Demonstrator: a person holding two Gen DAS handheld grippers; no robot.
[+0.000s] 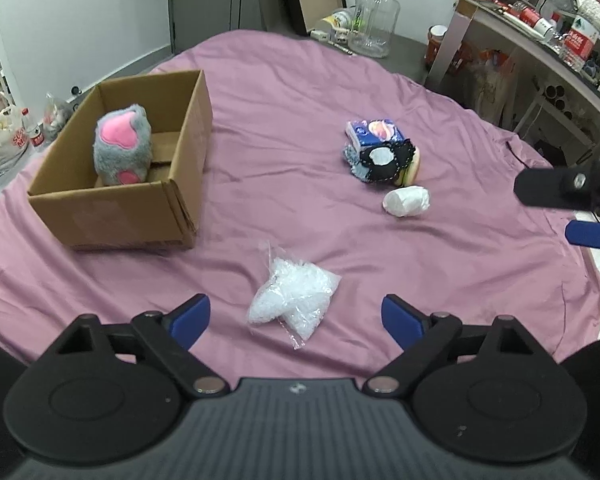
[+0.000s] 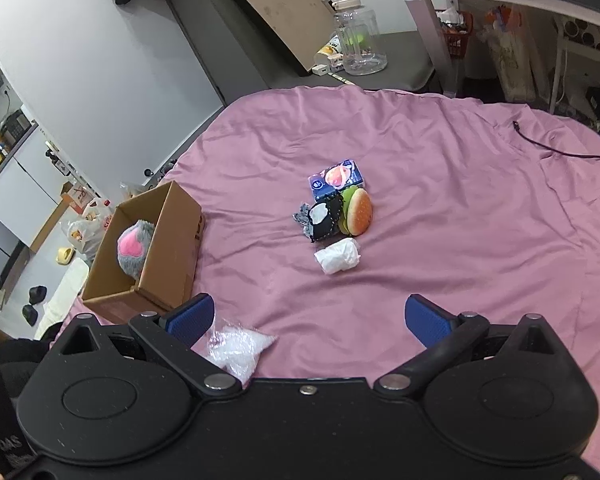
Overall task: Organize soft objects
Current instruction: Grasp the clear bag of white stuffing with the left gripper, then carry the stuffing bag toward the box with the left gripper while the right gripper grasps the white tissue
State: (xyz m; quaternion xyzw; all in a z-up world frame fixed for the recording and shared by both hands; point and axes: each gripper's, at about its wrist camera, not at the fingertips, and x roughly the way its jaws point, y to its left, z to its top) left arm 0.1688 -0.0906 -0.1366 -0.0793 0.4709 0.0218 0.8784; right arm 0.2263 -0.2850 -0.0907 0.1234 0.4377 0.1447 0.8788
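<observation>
Left gripper (image 1: 296, 320) fingers apart, nothing clamped; clear bag of white pellets (image 1: 292, 298) lies on the bed sheet (image 1: 460, 280) between them. Right gripper (image 2: 310, 320) fingers apart, empty. Beyond: white wad (image 2: 337, 255), then a clustered burger toy (image 2: 358, 211), black pouch (image 2: 323, 220), blue packet (image 2: 336, 178). Cardboard box (image 1: 140, 208) left, holding grey-pink plush paw (image 1: 122, 146)

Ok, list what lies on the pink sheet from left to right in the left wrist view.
cardboard box holding the grey-and-pink plush paw → clear bag of white bits → white wrapped bundle
</observation>
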